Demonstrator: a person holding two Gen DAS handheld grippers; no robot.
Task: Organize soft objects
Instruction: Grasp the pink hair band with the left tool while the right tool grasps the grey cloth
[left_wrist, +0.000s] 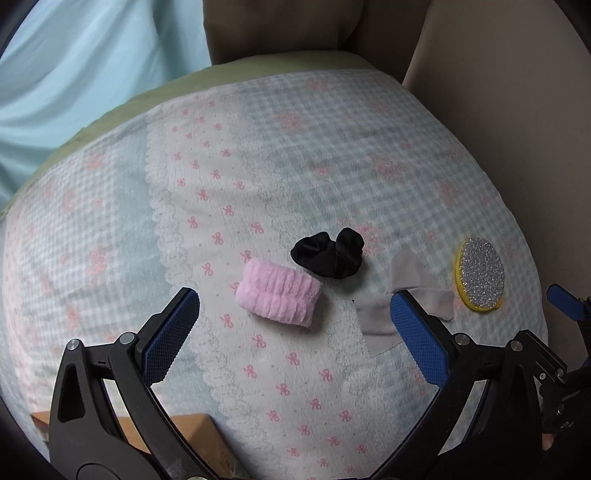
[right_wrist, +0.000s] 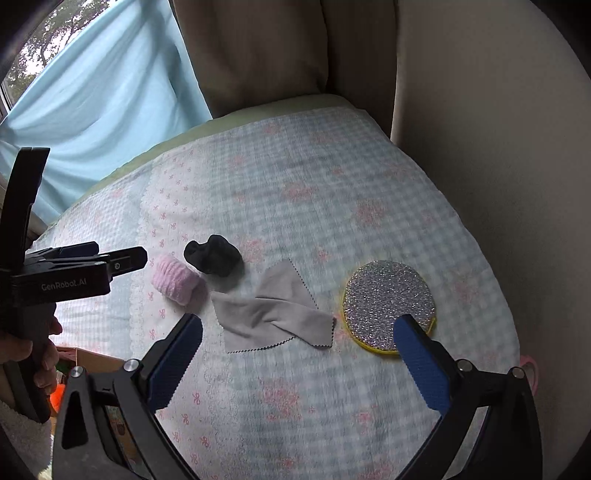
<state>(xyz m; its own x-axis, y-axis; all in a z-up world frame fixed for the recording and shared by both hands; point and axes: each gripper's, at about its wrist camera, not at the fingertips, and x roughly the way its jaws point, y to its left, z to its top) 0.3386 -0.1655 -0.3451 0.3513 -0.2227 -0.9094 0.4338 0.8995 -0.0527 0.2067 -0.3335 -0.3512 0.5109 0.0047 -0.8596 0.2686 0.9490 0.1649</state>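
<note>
Holding both grippers above the cushion, you have nothing gripped in either one. Your left gripper (left_wrist: 295, 321) has its blue-padded jaws spread wide, empty, and they frame the pink fleece wristband (left_wrist: 278, 296), which lies on its side on the patterned quilt (left_wrist: 258, 166). Your right gripper (right_wrist: 297, 341) is likewise spread wide and empty; in its own view the jaws bracket the grey microfibre cloth (right_wrist: 273, 317), and the right-hand finger (right_wrist: 421, 365) overlaps the near edge of the round glitter-faced sponge pad (right_wrist: 388, 295) with the yellow rim.

Item positions, read across the quilt from left to right: pink wristband, black scrunchie (left_wrist: 328, 253), grey cloth, sponge pad. The scrunchie sits just behind the wristband, near it; whether the two touch cannot be told. The grey cloth is crumpled and twisted, with pinked edges, and lies flat between the scrunchie and the sponge pad, close to both. The sponge pad rests flat, well apart from the wristband.

A hand (right_wrist: 22, 347) grips the handle of the left tool at the left edge of the right wrist view. A beige upholstered backrest (right_wrist: 258, 55) stands behind the quilt, a pale blue curtain (right_wrist: 110, 92) hangs to its left, and a cardboard box (left_wrist: 199, 435) shows below the near edge of the quilt.
</note>
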